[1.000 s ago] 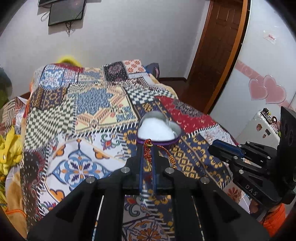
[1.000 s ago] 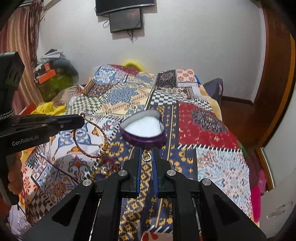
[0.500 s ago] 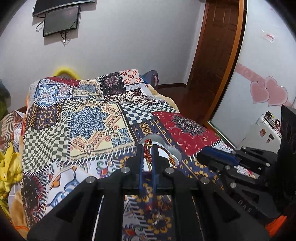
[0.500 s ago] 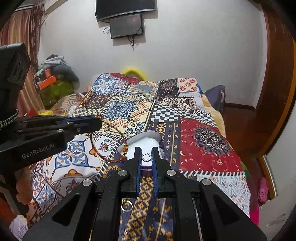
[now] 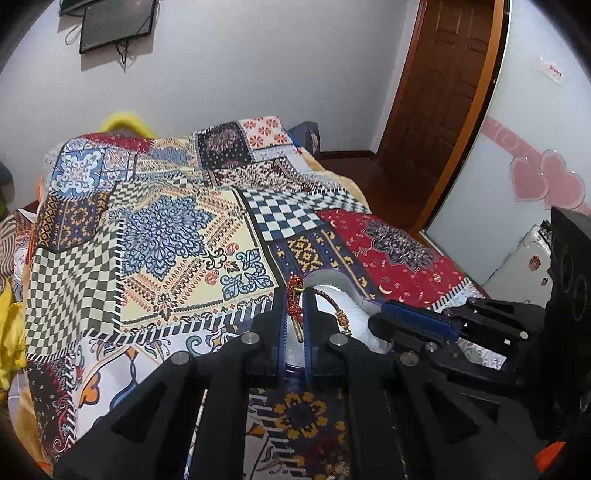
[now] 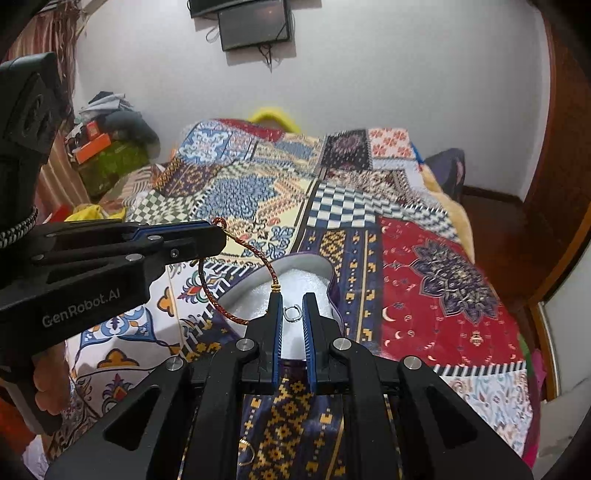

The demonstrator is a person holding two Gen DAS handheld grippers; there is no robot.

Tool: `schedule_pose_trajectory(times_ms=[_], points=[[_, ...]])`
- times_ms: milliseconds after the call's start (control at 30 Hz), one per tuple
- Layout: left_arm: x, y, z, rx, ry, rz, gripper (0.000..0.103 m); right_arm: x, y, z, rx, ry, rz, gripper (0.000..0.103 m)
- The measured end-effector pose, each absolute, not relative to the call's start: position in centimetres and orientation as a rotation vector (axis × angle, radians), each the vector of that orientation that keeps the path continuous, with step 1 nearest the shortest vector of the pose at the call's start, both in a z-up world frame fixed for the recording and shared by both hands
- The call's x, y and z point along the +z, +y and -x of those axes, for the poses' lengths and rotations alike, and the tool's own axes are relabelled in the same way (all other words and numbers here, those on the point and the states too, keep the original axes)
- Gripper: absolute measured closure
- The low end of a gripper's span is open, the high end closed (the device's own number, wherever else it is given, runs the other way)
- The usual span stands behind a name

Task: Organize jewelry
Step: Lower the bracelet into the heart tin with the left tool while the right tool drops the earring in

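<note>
A purple heart-shaped jewelry box (image 6: 332,284) with a white foam inside (image 6: 295,284) lies open on the patchwork bedspread (image 6: 443,295); its foam shows in the left wrist view (image 5: 332,295) too. My left gripper (image 5: 296,295) is shut on a red and gold braided bracelet (image 5: 293,299), which hangs over the box (image 6: 236,314). My right gripper (image 6: 293,302) is shut on a small silver ring (image 6: 293,314), held just above the foam. The left gripper shows at the left of the right wrist view (image 6: 218,236).
A small gold ring (image 6: 245,454) lies on the bedspread below my right gripper. Clutter (image 6: 107,147) is piled left of the bed. A wooden door (image 5: 443,92) stands at the right, and a screen (image 6: 255,26) hangs on the far wall.
Both grippers have moved forward and down over the open box. The bracelet now hangs over the foam, and the ring sits just above it.
</note>
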State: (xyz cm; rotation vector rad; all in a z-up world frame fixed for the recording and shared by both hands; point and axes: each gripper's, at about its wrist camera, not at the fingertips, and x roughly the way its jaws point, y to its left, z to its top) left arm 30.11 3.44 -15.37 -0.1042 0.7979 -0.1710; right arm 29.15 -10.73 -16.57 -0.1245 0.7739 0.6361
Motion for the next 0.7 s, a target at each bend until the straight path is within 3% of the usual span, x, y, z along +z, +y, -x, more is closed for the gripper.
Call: schedule_pose_trajectory(times_ms=[567,700], points=[[-18.6,2.4,-32.1,-0.151,0.902,0.025,0.096,-18.3,-10.3,-30.5,0.643,0.876,0.168,0.093],[-18.4,2.3,-31.7,-0.153,0.905,0.016,0.087,-18.1,-10.4,-30.5,0.651,0.890,0.159,0.093]])
